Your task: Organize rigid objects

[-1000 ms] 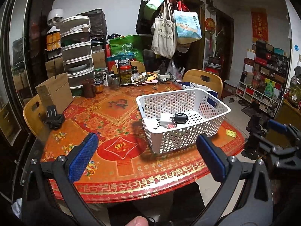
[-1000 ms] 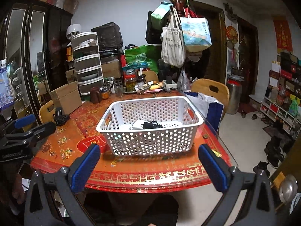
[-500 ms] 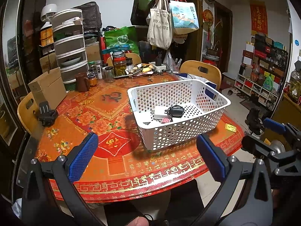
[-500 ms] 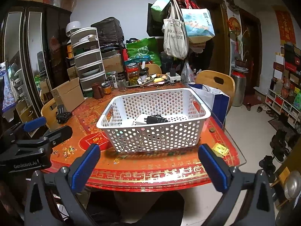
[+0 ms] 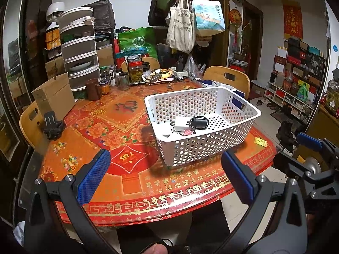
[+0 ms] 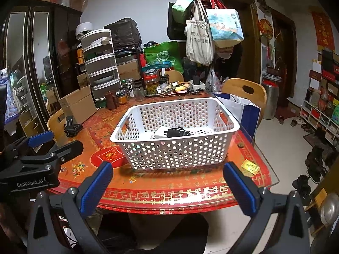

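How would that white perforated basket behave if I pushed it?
The white basket looks like light, fairly stiff plastic, so it would probably slide on the glossy tabletop rather than tip. The black charger inside might shift.

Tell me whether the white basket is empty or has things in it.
Not empty. The white basket holds a white block, a black adapter with its cord and a small red item on its floor.

1. A round table (image 5: 135,190) with a red and gold patterned top fills the near scene.
2. A cardboard box (image 5: 54,96) sits at its far left edge.
3. A brown mug (image 5: 92,89) stands beside small jars just right of the box.
4. A large jar of green pickles (image 5: 135,69) stands at the far side.
5. Tote bags (image 5: 181,30) hang on a coat rack behind.
6. A wooden chair (image 5: 227,80) stands at the far right.
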The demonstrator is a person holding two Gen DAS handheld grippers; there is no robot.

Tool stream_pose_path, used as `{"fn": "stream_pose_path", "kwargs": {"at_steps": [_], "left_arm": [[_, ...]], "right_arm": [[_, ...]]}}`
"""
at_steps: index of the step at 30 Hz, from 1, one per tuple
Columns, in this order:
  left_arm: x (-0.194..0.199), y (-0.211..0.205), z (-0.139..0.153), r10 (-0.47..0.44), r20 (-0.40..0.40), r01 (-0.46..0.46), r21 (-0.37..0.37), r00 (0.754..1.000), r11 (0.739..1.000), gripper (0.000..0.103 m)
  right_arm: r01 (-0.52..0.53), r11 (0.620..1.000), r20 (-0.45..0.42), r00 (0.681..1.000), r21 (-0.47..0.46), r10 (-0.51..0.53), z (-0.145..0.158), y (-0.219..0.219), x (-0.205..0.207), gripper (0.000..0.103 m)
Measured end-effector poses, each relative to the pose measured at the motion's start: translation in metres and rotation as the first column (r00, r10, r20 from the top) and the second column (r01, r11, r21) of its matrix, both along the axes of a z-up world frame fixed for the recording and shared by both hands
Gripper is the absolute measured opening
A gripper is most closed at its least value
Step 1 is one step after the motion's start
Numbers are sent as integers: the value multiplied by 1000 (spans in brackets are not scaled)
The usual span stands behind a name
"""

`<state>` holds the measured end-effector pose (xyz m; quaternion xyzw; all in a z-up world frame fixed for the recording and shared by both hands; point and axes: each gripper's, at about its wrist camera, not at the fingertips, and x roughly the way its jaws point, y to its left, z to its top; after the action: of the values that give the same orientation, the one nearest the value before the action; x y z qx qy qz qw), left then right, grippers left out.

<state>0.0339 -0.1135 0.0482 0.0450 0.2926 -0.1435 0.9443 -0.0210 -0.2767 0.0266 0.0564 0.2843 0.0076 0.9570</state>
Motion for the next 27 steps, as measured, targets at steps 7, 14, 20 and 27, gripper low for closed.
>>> {"fn": "stream_pose_path", "kwargs": {"at_steps": [7,14,20,27], "left_arm": [[1,-3,0,4,0,-4,-1,1000,1000,103],[0,-1,-4,1,-5,-1,3,1000,1000,103],[0,0,-5,0,-5,0,3,1000,1000,103],[0,-1,-4,-1,-4,1,3,1000,1000,103]], "right_arm": [[-4,1000,-1,1000,-2,4,1,0,0,103],[-6,1000,3,1000,-1,6,1,1,-1,103],[-4,1000,5,1000,0,4,1,-1,-2,103],[-10,1000,3,1000,-5,10,1,-1,-2,103]]}}
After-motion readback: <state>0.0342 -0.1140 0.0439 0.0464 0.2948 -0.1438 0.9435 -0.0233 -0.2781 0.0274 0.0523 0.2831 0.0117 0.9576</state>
